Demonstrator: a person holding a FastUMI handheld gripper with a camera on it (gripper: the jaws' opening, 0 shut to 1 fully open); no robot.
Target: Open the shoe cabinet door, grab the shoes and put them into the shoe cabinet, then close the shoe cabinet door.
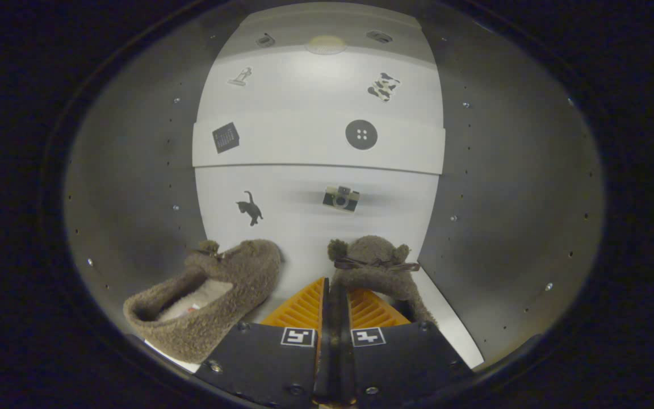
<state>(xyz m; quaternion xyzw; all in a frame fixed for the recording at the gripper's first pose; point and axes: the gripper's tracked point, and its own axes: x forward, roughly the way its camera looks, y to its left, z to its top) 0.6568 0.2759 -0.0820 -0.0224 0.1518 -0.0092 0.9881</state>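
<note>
The tongs (335,295) reach into the shoe cabinet (134,170) with their two fingers (304,309) drawn almost together, only a thin dark slit between them. They seem to pinch the heel rim of the right slipper (373,267), which sits just ahead at about 1 o'clock from the tips, though the contact itself is hidden behind the fingers, so a firm grip cannot be confirmed.

That slipper is a fuzzy brown one with two small ears and a dark ribbon bow across its top (a bear-like look). Its mate, the left slipper (213,295), lies at about 10 o'clock from the fingertips, turned on a slant with its pale lining showing; the two are apart, with bare white floor between them.

Both rest on the cabinet's white bottom shelf. Beyond them rises the white back panel (304,199), dotted with stickers: a cat (250,208) at 11 o'clock, a camera (341,198) at 12, a button (361,134) higher up. Grey side walls with rows of small holes close in at 9 and 3 o'clock.
</note>
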